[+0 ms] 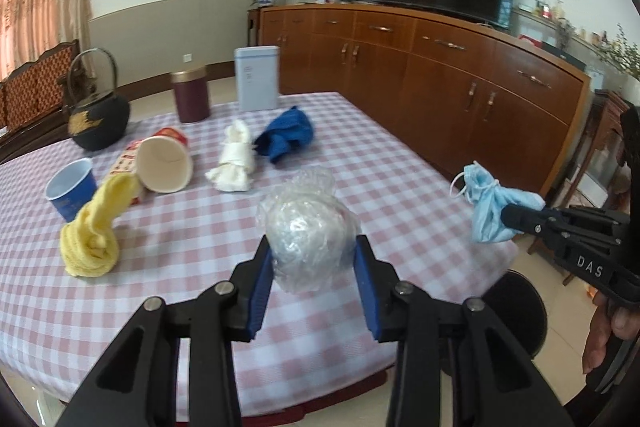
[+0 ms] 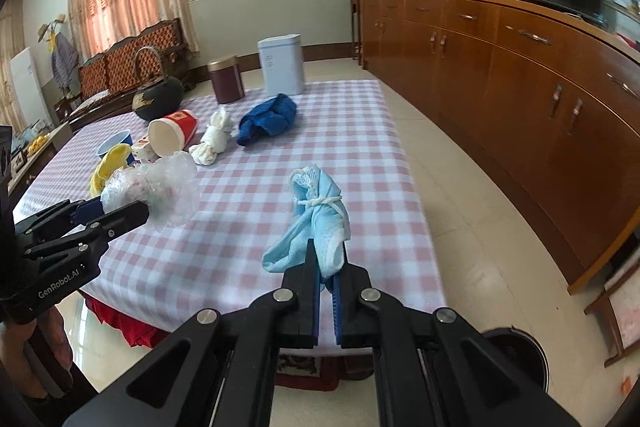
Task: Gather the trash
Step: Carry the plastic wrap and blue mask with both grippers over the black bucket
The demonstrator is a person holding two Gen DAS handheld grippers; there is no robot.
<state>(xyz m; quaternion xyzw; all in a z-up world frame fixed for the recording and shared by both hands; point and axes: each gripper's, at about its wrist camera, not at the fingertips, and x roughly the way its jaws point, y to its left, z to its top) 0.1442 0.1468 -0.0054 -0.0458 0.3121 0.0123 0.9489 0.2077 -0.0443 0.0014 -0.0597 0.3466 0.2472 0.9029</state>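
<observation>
**Both grippers loaded, bin low on the right**

The left gripper (image 1: 314, 259) has its fingers clamped on a crumpled clear plastic wrap ball (image 1: 306, 227). The right gripper (image 2: 328, 259) pinches a knotted blue face mask (image 2: 316, 219) above the counter (image 2: 360, 115) edge. A dark round bin (image 2: 516, 355) sits on the floor below, nearer the right gripper.

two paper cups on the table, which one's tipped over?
The red-and-white cup, lying on its side with its open mouth facing the camera. The blue cup beside it stands upright, left of the yellow cloth.

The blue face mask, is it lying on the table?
No, the right gripper holds the blue face mask up above the checkered table.
</observation>
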